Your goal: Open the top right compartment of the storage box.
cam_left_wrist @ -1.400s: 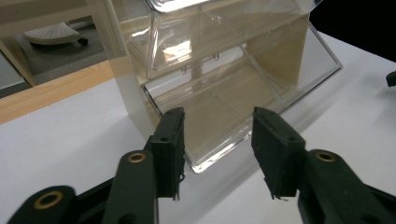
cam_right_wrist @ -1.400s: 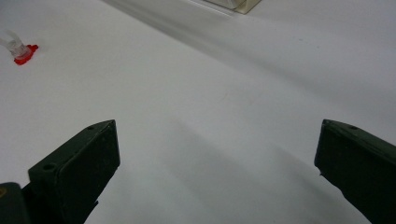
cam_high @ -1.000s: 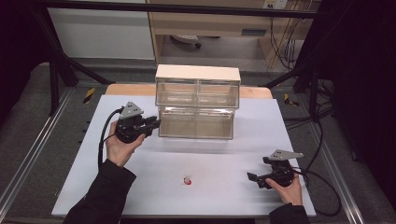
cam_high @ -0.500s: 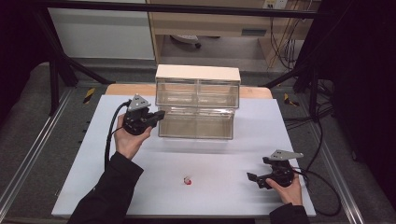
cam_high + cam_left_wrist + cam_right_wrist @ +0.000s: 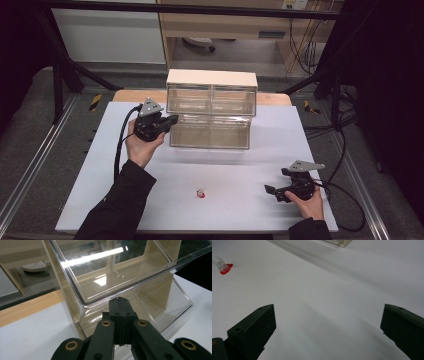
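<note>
Your left gripper (image 5: 119, 305) fingers are pinched shut on the clear drawer (image 5: 110, 277) lip (upper-left of the counter (image 5: 100, 165) organizer); yank off-axis and it jams. Right gripper (image 5: 280, 192) idles open.

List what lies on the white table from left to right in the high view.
Left hand-held gripper → clear drawer box → right hand-held gripper. The small red-based piece sits nearer, below the box, so its place in the order is unclear.
</note>
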